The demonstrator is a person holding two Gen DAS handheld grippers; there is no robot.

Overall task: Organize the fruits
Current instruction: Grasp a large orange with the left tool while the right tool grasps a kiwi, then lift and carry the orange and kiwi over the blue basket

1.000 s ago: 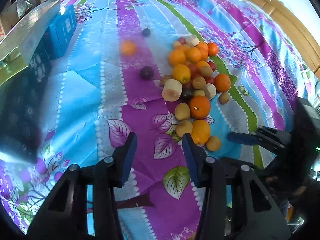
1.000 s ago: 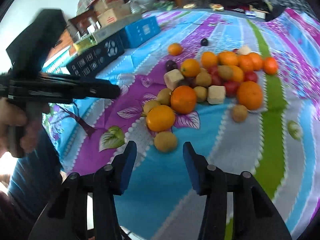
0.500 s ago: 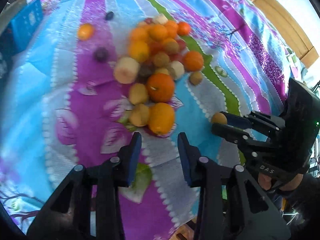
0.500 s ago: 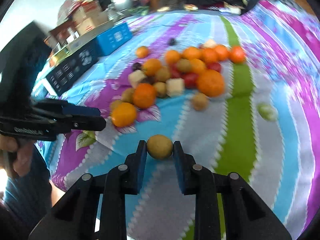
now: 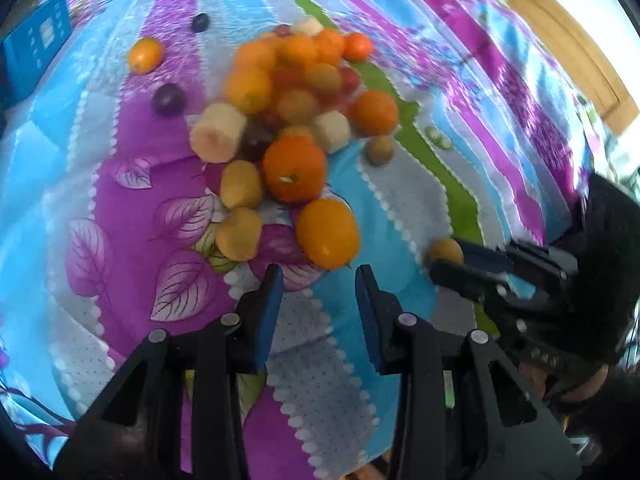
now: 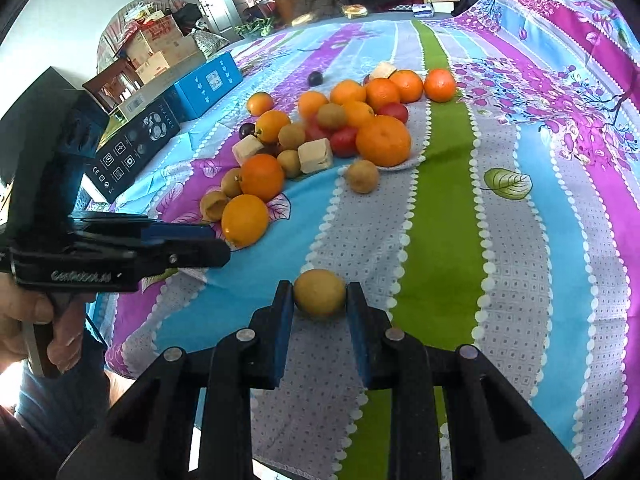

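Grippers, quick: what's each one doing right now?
Left gripper: open, holding nothing.
Right gripper: closed on a small brown fruit.

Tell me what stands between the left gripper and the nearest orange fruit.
Nothing visible does. The left gripper is open, and only bare patterned cloth lies between its fingertips and the nearest orange fruit just ahead.

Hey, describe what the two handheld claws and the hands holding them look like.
Both claws, left claw and right claw, have black angular linkage frames with silver pivot pins and flat blue pads. The left one's side carries faint grey lettering, too blurred to read. A bare hand grips its black handle; no cables show.
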